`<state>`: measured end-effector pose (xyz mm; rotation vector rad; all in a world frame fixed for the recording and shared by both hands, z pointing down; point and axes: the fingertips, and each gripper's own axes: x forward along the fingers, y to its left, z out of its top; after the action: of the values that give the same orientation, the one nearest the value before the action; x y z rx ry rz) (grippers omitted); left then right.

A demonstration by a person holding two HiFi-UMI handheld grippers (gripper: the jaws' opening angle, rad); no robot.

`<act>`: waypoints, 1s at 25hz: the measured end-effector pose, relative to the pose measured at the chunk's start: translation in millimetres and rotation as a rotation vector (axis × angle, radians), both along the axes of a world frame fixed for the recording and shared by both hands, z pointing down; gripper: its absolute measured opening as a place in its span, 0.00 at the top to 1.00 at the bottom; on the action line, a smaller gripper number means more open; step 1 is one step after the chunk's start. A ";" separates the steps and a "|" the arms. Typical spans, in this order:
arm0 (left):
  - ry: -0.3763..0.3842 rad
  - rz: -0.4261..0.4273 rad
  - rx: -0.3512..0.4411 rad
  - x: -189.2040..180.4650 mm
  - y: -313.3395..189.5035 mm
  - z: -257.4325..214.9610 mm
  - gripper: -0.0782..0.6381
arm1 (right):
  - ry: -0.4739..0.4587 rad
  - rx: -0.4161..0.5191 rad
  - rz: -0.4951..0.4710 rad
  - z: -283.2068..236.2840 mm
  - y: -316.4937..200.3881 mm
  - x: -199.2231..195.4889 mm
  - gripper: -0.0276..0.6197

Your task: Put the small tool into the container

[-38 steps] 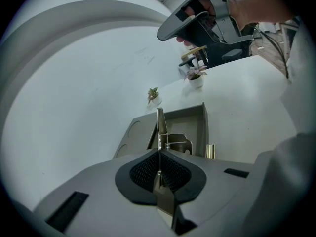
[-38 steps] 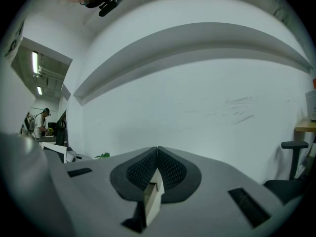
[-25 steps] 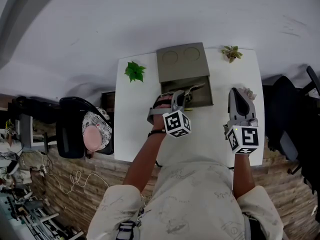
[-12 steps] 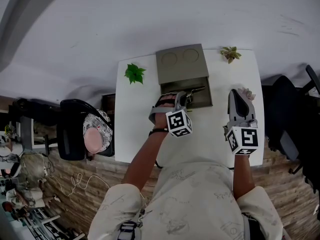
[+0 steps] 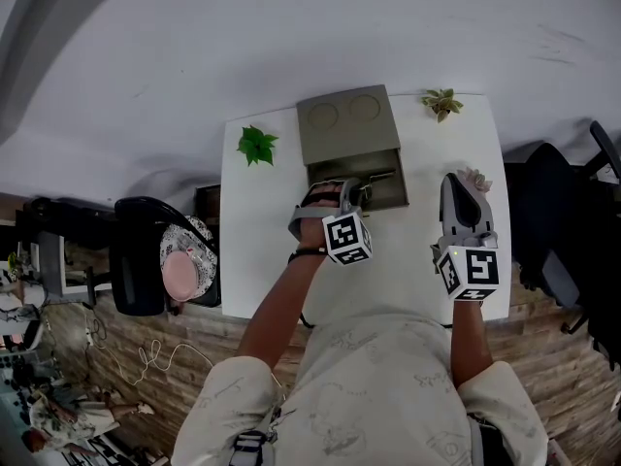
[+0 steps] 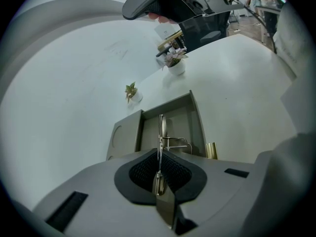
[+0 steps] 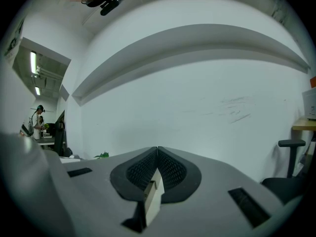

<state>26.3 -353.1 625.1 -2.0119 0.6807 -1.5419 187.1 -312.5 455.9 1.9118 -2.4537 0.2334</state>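
Left gripper view alone shows jaws pinching the small tool.

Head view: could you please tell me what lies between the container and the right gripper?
Nothing; the head view shows only bare white table between container and right gripper.

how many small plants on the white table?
3. Bright green leafy plant at the far-left corner of the white table; pale green plant at the far-right corner; pinkish flowering plant along the right edge, nearer the person. None seems hidden.
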 end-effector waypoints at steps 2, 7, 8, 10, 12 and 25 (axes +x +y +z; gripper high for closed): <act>0.000 0.002 -0.002 0.9 0.2 0.6 0.87 | -0.001 0.000 0.002 -0.1 0.7 0.7 0.93; 0.001 0.001 -0.006 2.1 -1.7 1.0 0.87 | -0.009 -0.005 0.006 2.3 0.8 1.8 0.93; -0.001 0.003 -0.010 2.3 -1.6 2.1 0.87 | -0.009 -0.006 0.006 2.7 0.5 1.6 0.93; -0.009 0.007 -0.018 2.5 -0.5 5.3 0.87 | -0.008 -0.006 0.004 3.0 0.4 0.9 0.93; -0.015 0.011 -0.023 2.5 0.7 7.9 0.87 | -0.009 -0.005 0.004 3.0 0.4 0.7 0.93; -0.027 0.027 -0.056 3.9 3.4 13.2 0.85 | -0.019 -0.007 0.005 5.1 0.7 2.0 0.93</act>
<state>30.2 -349.7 638.4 -2.0282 0.6034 -1.5857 189.1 -311.9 461.1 1.9226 -2.4571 0.2610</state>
